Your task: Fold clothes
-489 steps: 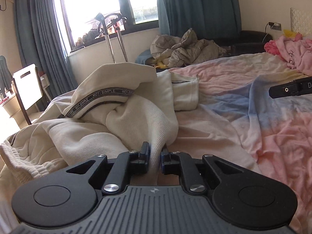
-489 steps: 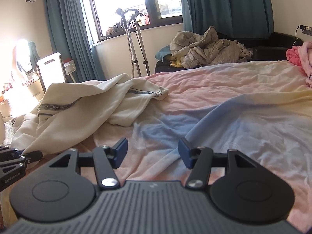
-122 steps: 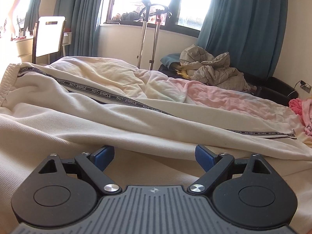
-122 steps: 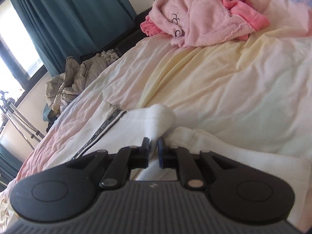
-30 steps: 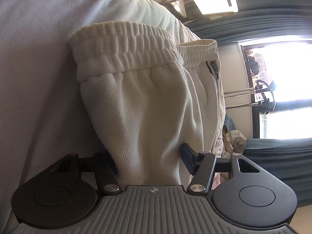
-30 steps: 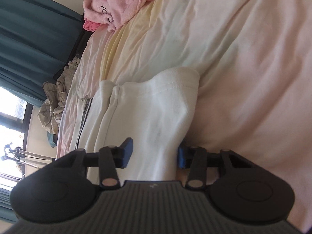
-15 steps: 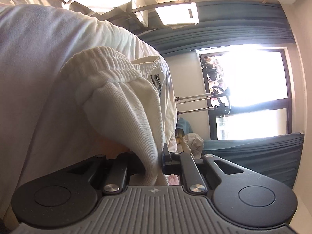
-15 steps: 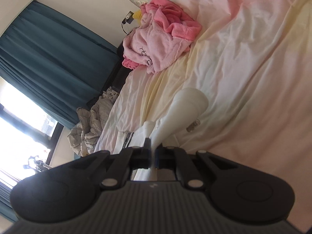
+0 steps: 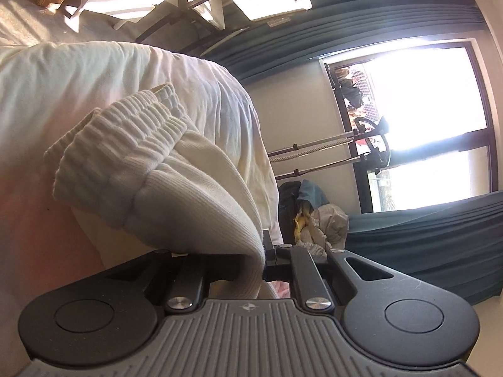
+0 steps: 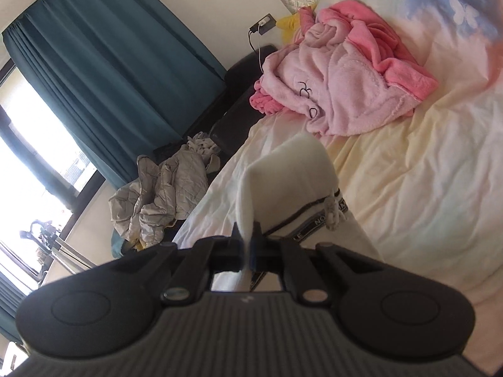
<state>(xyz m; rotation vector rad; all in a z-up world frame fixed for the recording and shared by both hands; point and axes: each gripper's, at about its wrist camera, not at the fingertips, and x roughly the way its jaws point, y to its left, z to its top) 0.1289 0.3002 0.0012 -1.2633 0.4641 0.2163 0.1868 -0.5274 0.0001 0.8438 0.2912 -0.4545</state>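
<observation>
**A:** What have we got in the left hand-held gripper?

**B:** We see its jaws drawn in tight on a thick fold of the cream trousers. They have just been closing, and the ribbed cloth sits squeezed between them. The gathered elastic waistband bunches up beyond the jaws, and the fabric bulges over the left finger so that we cannot see that pad at all.

**A:** And the right hand-held gripper?

**B:** Pressed together on a thin edge of the same trousers, at the other end. Its jaws have also just been closing, and almost no gap is left. From the pinch the cloth rises in a soft peak away from the camera, and we can make out the dark lettered stripe running down the leg, with a small knotted cord lying on it.

**A:** So where does the garment lie?

**B:** Over the bed, held at both ends. In the right wrist view the leg stands up off the pale yellow and pink sheet. In the left wrist view the waist end lies against the bedding.

**A:** Anything else on the bed?

**B:** A crumpled pink fleece robe near the headboard end, well apart from the trousers. Off the bed we see a grey heap of quilt on a dark sofa, teal curtains, and a bright window with a pair of crutches leaning at it.
</observation>
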